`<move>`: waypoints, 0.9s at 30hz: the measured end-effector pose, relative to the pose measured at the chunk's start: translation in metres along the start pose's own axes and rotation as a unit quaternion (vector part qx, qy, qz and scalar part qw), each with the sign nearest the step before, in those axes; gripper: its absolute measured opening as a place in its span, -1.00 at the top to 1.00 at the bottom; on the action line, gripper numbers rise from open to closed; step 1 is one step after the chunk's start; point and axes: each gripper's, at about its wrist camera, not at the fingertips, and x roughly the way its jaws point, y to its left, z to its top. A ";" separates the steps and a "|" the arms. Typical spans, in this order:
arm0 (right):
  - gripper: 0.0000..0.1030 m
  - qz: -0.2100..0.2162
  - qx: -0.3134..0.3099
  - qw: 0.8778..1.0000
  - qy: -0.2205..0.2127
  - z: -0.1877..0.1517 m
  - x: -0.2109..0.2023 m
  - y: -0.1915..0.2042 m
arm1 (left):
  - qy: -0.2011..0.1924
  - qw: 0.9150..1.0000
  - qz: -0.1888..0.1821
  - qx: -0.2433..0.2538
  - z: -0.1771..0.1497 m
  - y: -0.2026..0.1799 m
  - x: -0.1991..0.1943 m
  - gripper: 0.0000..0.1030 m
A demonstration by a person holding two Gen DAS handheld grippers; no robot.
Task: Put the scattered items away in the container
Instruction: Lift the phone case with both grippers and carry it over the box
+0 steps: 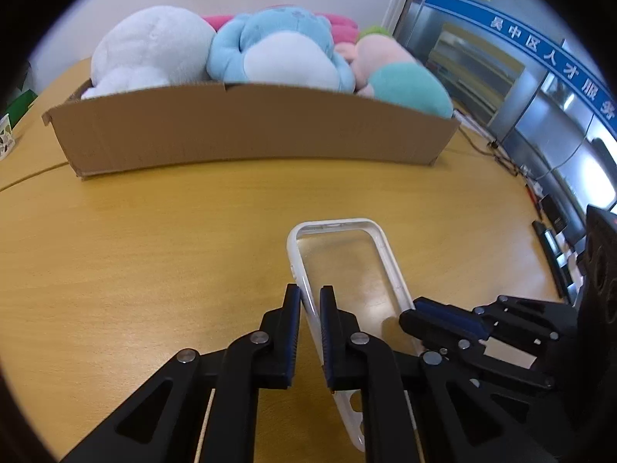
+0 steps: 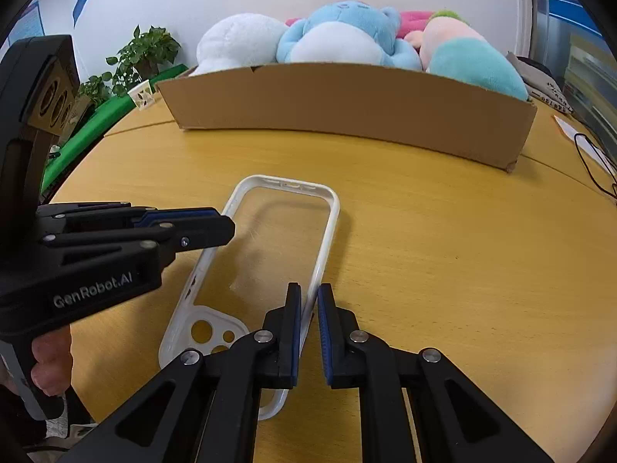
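The left gripper (image 1: pixel 310 293) pinches the left rim of the clear phone case (image 1: pixel 347 266); the right gripper (image 2: pixel 309 291) pinches its right rim. Ahead of both, well apart, stands the cardboard box (image 1: pixel 250 131) holding plush toys (image 1: pixel 277 50).
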 end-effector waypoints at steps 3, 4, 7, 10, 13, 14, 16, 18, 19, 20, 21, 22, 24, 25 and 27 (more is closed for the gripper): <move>0.82 0.000 0.000 1.000 -0.015 0.008 -0.008 0.001 | -0.017 1.000 0.000 0.005 0.012 -0.004 -0.011 0.82; 0.82 -0.001 0.000 1.000 -0.023 0.012 -0.012 0.001 | -0.025 1.000 0.001 0.007 0.017 -0.005 -0.017 0.82; 0.82 -0.005 -0.009 0.999 -0.049 0.027 -0.026 0.003 | -0.055 0.998 -0.004 0.009 0.035 -0.007 -0.036 0.82; 0.83 -0.008 -0.021 0.997 -0.079 0.046 -0.041 0.003 | -0.093 0.995 -0.013 0.019 0.061 -0.009 -0.060 0.83; 0.83 -0.011 -0.038 0.993 -0.113 0.076 -0.058 0.004 | -0.131 0.991 -0.005 0.036 0.089 -0.014 -0.082 0.83; 0.83 -0.013 -0.045 0.991 -0.127 0.088 -0.065 0.005 | -0.144 0.989 -0.002 0.042 0.099 -0.015 -0.089 0.83; 0.83 -0.024 -0.063 0.986 -0.153 0.110 -0.077 0.007 | -0.164 0.985 0.001 0.051 0.120 -0.017 -0.102 0.83; 0.83 -0.030 -0.074 0.981 -0.176 0.134 -0.090 0.008 | -0.182 0.981 -0.001 0.062 0.141 -0.018 -0.114 0.82; 0.83 -0.036 -0.080 0.979 -0.186 0.146 -0.096 0.008 | -0.192 0.979 -0.002 0.068 0.153 -0.019 -0.120 0.82; 0.83 -0.040 -0.084 0.977 -0.193 0.157 -0.100 0.007 | -0.198 0.977 -0.006 0.071 0.165 -0.019 -0.126 0.82; 0.83 -0.042 -0.087 0.975 -0.199 0.168 -0.104 0.006 | -0.205 0.976 -0.010 0.075 0.176 -0.019 -0.131 0.82; 0.84 -0.043 -0.089 0.974 -0.205 0.183 -0.107 0.004 | -0.211 0.974 -0.014 0.080 0.186 -0.020 -0.136 0.82; 0.84 -0.043 -0.091 0.972 -0.213 0.205 -0.112 0.001 | -0.223 0.970 -0.018 0.093 0.211 -0.021 -0.144 0.83; 0.84 -0.040 -0.090 0.972 -0.215 0.219 -0.114 -0.003 | -0.226 0.969 -0.016 0.097 0.221 -0.021 -0.148 0.83; 0.84 -0.038 -0.092 0.970 -0.220 0.241 -0.117 -0.007 | -0.234 0.966 -0.013 0.110 0.241 -0.024 -0.152 0.83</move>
